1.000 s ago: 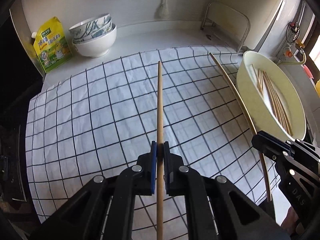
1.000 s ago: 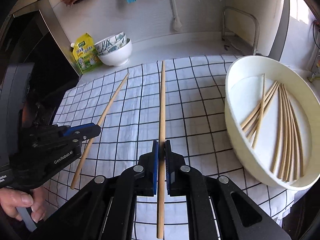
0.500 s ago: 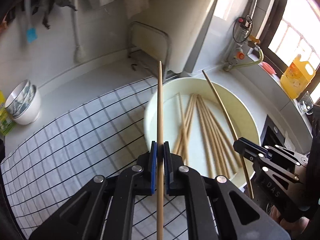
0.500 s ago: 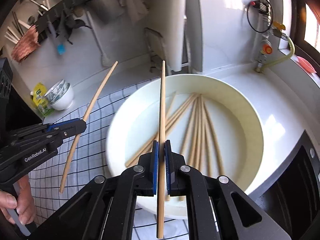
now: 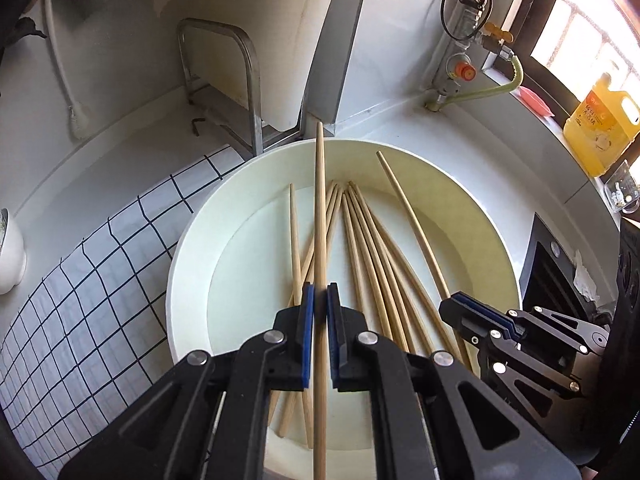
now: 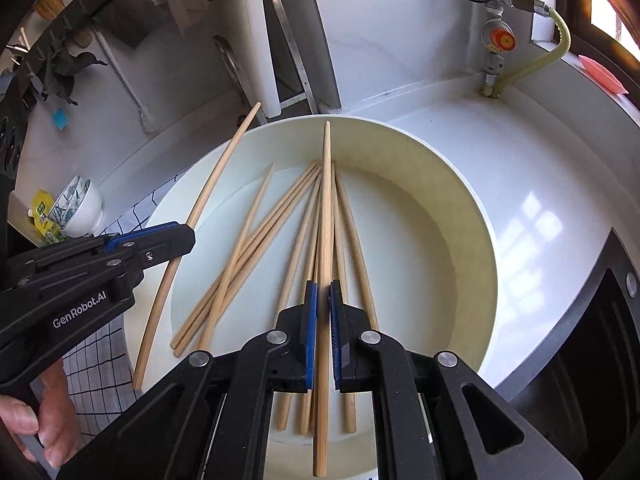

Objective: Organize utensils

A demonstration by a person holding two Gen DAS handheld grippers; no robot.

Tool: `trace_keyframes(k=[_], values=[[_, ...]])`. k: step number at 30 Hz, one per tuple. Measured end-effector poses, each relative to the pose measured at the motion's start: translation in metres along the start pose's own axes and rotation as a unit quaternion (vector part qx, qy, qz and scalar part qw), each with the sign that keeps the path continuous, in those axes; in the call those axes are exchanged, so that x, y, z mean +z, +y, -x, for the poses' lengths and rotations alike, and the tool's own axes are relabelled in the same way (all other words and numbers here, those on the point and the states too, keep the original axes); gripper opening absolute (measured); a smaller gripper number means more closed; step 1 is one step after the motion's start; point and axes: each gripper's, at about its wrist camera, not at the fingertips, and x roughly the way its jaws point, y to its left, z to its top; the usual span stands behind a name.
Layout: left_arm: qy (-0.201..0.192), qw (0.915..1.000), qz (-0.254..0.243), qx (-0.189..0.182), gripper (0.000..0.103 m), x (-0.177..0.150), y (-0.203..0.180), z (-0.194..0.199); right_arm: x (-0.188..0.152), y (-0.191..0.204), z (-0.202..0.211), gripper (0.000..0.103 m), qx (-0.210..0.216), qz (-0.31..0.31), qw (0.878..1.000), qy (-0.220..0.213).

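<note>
We see only a sliver of the white ceramic bowl (image 5: 10,256), cut off at the left wrist view's left edge. The yellow plastic oil jug (image 5: 600,128) bears a label too small to read. The black gripper bodies cover the loose wooden chopsticks' (image 6: 256,248) near ends

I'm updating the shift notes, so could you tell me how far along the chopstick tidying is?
Mostly done: a bundle of chopsticks already lies in the white basin. In hand: the left gripper and the right gripper are each shut on one chopstick, both held over the basin. Left: release those two. The visible strip of checked cloth shows no more chopsticks, though most of it is out of view.
</note>
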Motion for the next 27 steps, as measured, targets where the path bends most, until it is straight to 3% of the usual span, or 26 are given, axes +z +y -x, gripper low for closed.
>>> trace_keyframes(k=[4,5,7,8,9,27], values=[[0.002,0.9999,0.009,0.012,0.008,0.001,0.002,-0.003,0.001,-0.006,-0.003,0.008,0.002,-0.005,1.000,0.005],[0.000,0.9998,0.013,0.015,0.014,0.001,0.003,-0.002,0.002,-0.008,-0.002,0.010,0.006,-0.008,1.000,0.002],[-0.002,0.9995,0.021,0.023,0.034,0.001,0.004,0.000,0.001,-0.008,0.003,0.015,0.004,-0.009,1.000,-0.007],[-0.006,0.9992,0.026,0.029,0.051,0.001,0.005,0.002,0.001,-0.009,0.005,0.016,0.005,-0.008,1.000,-0.010],[-0.010,0.9990,0.029,0.031,0.057,0.001,0.007,0.004,0.001,-0.009,0.007,0.016,0.006,-0.007,1.000,-0.012],[-0.039,0.9967,0.033,0.063,0.065,-0.011,0.010,0.047,-0.005,0.000,0.042,0.033,0.001,-0.001,0.999,-0.043]])
